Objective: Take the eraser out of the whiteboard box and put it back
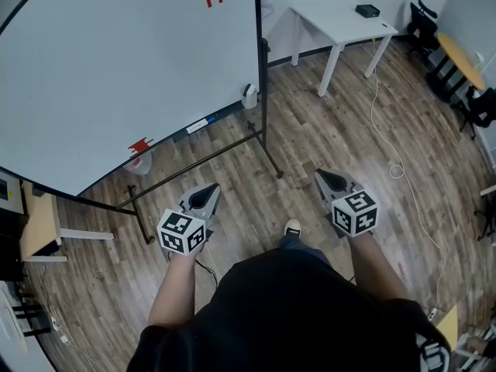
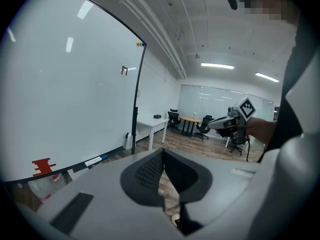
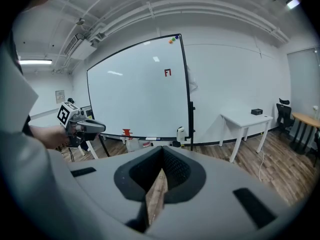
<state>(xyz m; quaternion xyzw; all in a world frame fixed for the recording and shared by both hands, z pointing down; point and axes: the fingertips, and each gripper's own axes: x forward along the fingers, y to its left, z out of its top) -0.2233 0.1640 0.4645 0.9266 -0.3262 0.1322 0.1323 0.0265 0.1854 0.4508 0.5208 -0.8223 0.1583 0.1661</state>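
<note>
A large whiteboard stands ahead on my left. On its bottom rail hang a clear plastic box under a red mark and a white box at the right corner, and a marker lies between them. I cannot make out the eraser. My left gripper and right gripper are held low in front of me, well short of the board. Both are shut with nothing between the jaws. The right gripper view shows the clear box and white box far off.
The board's black stand legs spread over the wooden floor. A white table with a small black box stands at the back. Chairs and a round table are at right. A cable trails across the floor.
</note>
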